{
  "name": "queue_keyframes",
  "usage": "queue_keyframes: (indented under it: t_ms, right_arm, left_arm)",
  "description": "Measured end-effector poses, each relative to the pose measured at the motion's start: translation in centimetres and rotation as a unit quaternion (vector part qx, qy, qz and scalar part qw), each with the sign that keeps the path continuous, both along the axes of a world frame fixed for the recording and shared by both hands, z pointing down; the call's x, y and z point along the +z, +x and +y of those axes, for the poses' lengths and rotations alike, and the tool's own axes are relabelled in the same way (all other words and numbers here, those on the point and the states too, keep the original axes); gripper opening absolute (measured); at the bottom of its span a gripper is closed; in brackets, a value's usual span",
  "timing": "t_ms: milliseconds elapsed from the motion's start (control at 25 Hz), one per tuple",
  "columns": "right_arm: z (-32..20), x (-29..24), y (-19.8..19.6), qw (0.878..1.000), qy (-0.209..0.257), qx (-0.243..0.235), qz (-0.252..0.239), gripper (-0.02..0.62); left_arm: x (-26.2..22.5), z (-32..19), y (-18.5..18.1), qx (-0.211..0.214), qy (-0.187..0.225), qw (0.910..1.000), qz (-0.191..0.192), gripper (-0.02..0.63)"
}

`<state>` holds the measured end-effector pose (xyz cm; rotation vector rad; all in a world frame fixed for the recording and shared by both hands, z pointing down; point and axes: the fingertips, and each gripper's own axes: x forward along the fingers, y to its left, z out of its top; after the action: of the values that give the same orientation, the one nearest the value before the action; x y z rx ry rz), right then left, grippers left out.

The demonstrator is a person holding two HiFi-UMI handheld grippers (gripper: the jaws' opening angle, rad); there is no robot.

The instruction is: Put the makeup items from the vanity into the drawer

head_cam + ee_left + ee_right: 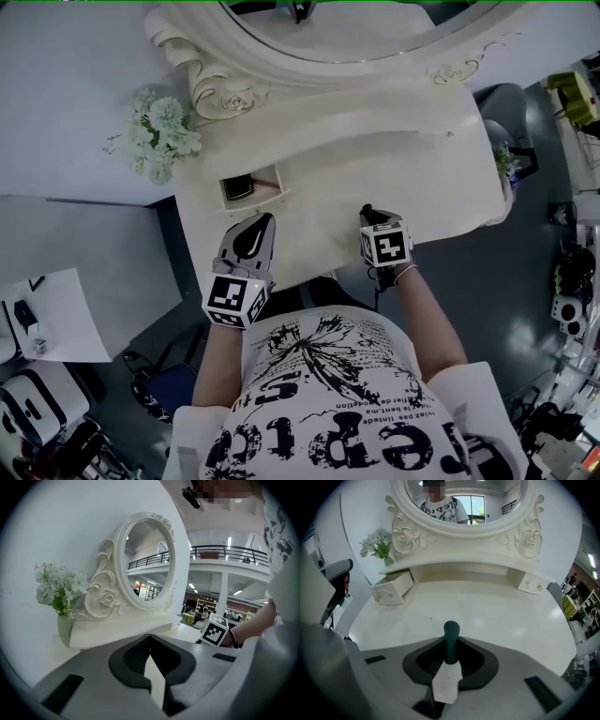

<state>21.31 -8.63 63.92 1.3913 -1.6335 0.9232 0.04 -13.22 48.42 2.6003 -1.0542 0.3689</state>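
Note:
A slim dark green makeup stick (451,641) stands out from between the jaws of my right gripper (450,660), which is shut on its lower end. In the head view that gripper (367,214) points steeply down over the front middle of the white vanity top (394,159), the stick's dark tip (366,208) just showing. The small left drawer (255,192) stands open with a dark item (238,187) inside. My left gripper (263,221) hovers near the front edge below the drawer, jaws together and empty (150,638).
A vase of white flowers (161,133) stands at the vanity's back left, next to the oval mirror's carved frame (220,94). A second small drawer (531,584) at the back right is closed. Shelves and clutter line the floor on both sides.

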Motion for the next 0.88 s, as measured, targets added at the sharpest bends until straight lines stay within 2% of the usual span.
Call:
queue_keyframes:
  t_ms: [240, 520, 880]
  right_arm:
    - [-3.7, -4.0, -3.4, 0.998, 0.050, -0.043, -0.011, 0.081]
    - [-8.1, -8.1, -11.5, 0.986, 0.101, -0.121, -0.046, 0.081]
    - [-10.6, -8.2, -21.4, 0.968, 0.106, -0.219, -0.058, 0.081]
  left_arm:
    - [-1.6, -0.3, -1.9, -0.025, 0.019, 0.9995, 0.006, 0.020]
    - [-3.3, -0.6, -8.0, -0.099, 0.037, 0.9944, 0.006, 0.020]
    - [-3.9, 1.0, -15.6, -0.190, 0.045, 0.9808, 0.000, 0.020]
